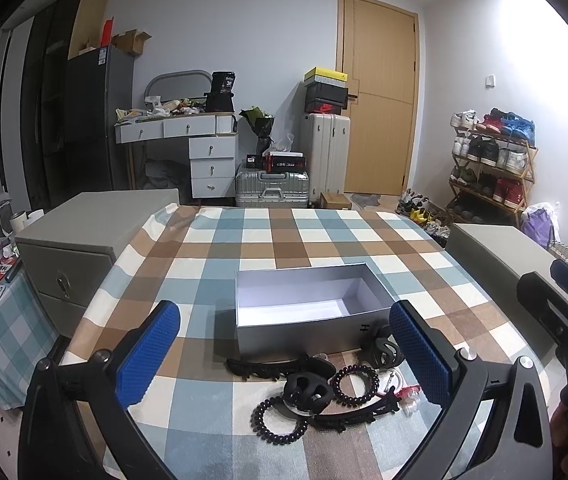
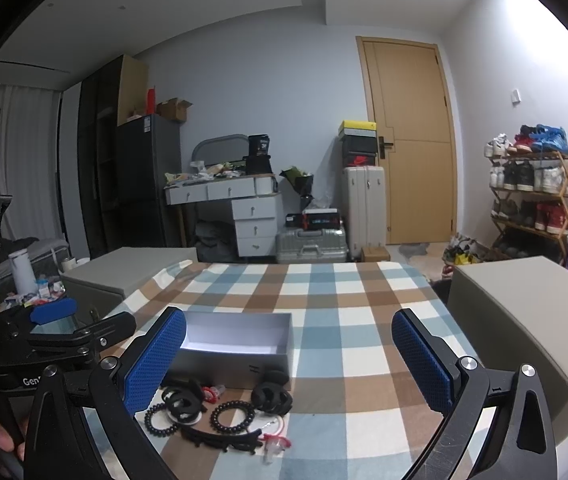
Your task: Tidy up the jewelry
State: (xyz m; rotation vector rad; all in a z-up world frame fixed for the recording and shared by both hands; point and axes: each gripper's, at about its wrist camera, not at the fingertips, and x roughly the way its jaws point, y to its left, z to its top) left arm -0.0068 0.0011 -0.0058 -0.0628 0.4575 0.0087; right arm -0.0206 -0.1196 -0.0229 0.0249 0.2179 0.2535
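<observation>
Pale walls close in a cluttered bedroom: a wooden door [image 2: 411,140] at the back, a shoe rack [image 2: 531,196] to its right (every shelf full), suitcases [image 1: 299,168] and a white drawer desk [image 1: 188,148] left of it.

Surface: checkered blue-brown-white cloth-covered table [image 1: 323,236] | lying on it: open silver rectangular box [image 1: 307,312] centre; black hair accessories [image 1: 315,392] at 6 o'clock

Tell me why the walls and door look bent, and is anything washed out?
Left wrist view: the fisheye lens bows the door and darkens the corners; the box stays sharp. Right wrist view: same curving, glare whitens the right wall, and the box interior looks overexposed.
</observation>
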